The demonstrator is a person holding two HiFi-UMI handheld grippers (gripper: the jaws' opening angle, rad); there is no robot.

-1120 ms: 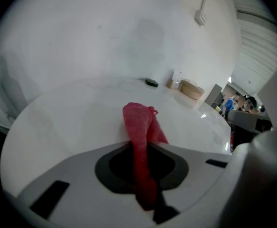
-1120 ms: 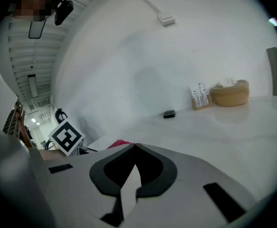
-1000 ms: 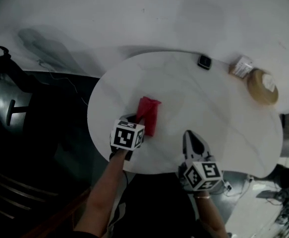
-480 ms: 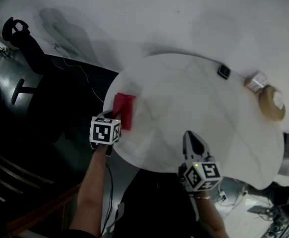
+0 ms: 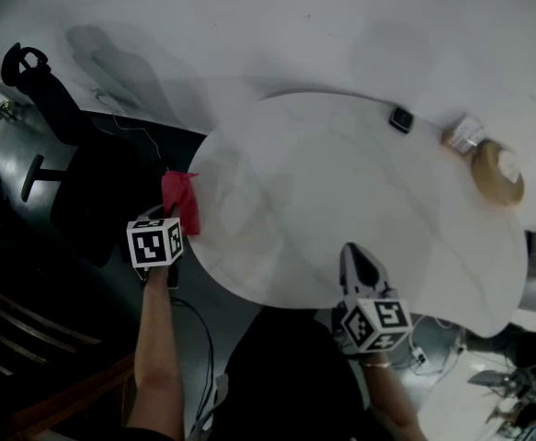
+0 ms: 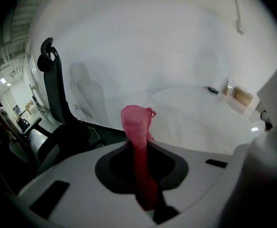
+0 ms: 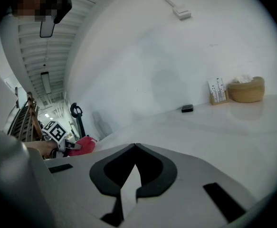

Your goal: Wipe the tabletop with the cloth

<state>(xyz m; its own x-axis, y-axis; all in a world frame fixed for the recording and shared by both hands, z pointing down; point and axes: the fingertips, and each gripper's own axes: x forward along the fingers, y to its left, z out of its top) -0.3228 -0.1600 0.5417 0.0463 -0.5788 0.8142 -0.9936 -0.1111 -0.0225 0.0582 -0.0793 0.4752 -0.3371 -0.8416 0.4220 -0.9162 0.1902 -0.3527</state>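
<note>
In the left gripper view, the red cloth (image 6: 136,127) stands up from between the jaws of my left gripper (image 6: 140,151), which is shut on it. In the head view the cloth (image 5: 181,200) hangs just past the left rim of the round white table (image 5: 341,182), over the dark floor, with the left gripper (image 5: 176,226) below it. My right gripper (image 5: 351,249) rests over the table's near edge. Its jaws meet at the tips (image 7: 135,146) with nothing between them. The right gripper view also catches the cloth (image 7: 82,145) far to the left.
A small black device (image 5: 401,118), a small box (image 5: 465,134) and a tan round container (image 5: 497,168) sit at the table's far right. A black office chair (image 5: 38,72) stands left of the table. Cables lie on the floor (image 5: 120,127).
My left gripper has dragged the cloth leftward across the tabletop and off its left edge. The right gripper has stayed in place.
</note>
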